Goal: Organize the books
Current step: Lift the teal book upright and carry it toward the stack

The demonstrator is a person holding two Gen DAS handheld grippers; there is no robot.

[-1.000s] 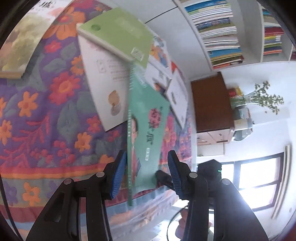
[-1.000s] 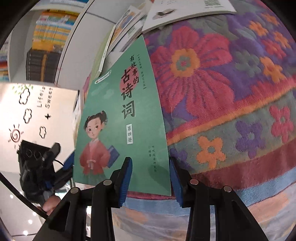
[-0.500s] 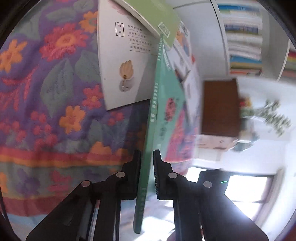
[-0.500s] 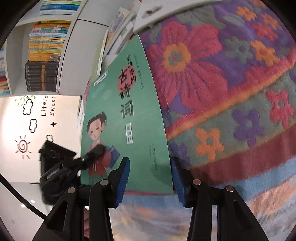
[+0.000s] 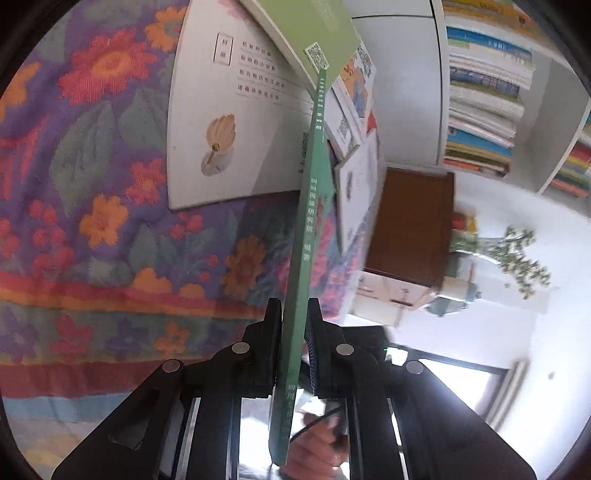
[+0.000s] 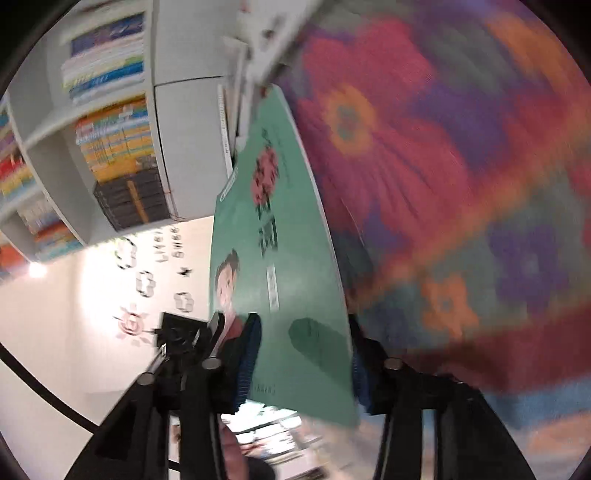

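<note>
A thin green book (image 5: 309, 221) with a cartoon girl on its cover (image 6: 280, 258) stands raised on edge above the flowered tablecloth (image 5: 92, 206). My left gripper (image 5: 294, 325) is shut on its spine end. My right gripper (image 6: 303, 354) is open, its jaws standing either side of the book's lower edge. A white open book (image 5: 236, 122) and a light green book (image 5: 306, 33) lie on the cloth beyond. More books (image 5: 354, 110) lie overlapped to the right of them.
White shelves full of stacked books (image 5: 484, 103) stand behind the table and also show in the right wrist view (image 6: 118, 140). A brown cabinet (image 5: 413, 229) and a vase of greenery (image 5: 517, 251) stand to the right.
My left gripper closed on the green book's edge and the book tilted up from flat to on edge. My right gripper stayed open around it and swung with it.
</note>
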